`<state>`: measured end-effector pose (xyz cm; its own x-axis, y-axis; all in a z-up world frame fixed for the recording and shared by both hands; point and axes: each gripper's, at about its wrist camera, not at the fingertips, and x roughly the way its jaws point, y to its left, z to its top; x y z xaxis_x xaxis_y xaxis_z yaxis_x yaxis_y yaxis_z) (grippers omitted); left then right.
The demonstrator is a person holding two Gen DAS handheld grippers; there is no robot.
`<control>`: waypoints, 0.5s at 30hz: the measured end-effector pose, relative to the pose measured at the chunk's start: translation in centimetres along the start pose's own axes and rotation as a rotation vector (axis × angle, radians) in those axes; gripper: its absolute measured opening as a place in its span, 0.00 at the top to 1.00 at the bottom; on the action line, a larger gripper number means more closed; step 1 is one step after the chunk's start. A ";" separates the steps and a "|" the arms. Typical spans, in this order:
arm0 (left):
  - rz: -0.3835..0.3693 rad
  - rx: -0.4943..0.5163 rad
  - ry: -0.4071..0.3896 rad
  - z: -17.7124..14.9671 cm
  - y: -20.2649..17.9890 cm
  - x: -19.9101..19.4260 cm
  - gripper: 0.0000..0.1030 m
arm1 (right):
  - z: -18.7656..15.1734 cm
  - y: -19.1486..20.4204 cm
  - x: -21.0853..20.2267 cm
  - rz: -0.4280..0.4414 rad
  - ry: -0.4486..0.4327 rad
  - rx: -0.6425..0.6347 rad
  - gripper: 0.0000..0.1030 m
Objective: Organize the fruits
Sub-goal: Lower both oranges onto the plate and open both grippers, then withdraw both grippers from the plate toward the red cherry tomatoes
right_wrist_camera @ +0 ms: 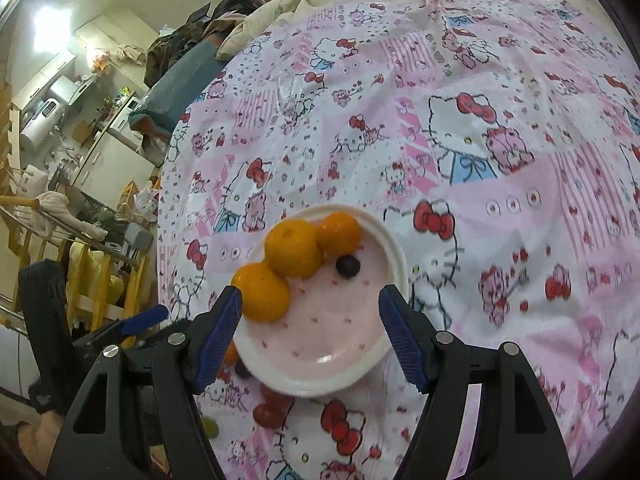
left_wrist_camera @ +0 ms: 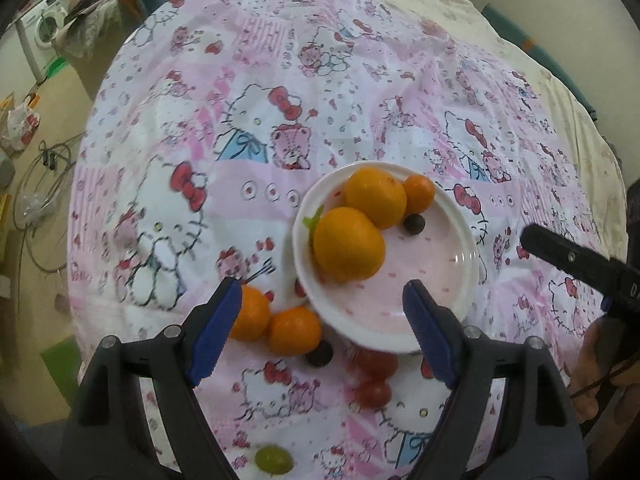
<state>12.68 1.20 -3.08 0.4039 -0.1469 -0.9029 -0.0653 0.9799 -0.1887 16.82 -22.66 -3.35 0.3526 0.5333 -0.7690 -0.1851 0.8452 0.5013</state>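
The plate [left_wrist_camera: 460, 276] sits on the patterned bedsheet [left_wrist_camera: 280, 92] and holds three oranges [left_wrist_camera: 348, 244] plus one dark grape [left_wrist_camera: 414, 224] along its far side. Off the plate, just beside its near rim: two oranges [left_wrist_camera: 294, 330], a dark grape [left_wrist_camera: 319, 354], two red tomatoes [left_wrist_camera: 374, 394] and a green grape [left_wrist_camera: 273, 459] (blurred). Left gripper [left_wrist_camera: 320, 332] and right gripper [right_wrist_camera: 310, 336] both stand with jaws apart, nothing between them.
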 end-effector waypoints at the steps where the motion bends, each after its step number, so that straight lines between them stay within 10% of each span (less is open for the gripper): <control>1: 0.002 -0.002 0.002 -0.2 0.1 -0.2 0.22 | -0.4 0.1 -0.3 -0.002 -0.003 -0.001 0.29; 15: 0.052 0.023 -0.002 -3.3 1.3 -2.5 0.22 | -5.3 1.3 -2.6 0.028 -0.011 0.024 0.29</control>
<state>8.58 2.37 -2.29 0.4026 -0.0952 -0.9104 -0.0653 0.9890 -0.1323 10.80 -22.76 -2.77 0.3577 0.5563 -0.7501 -0.1731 0.8288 0.5321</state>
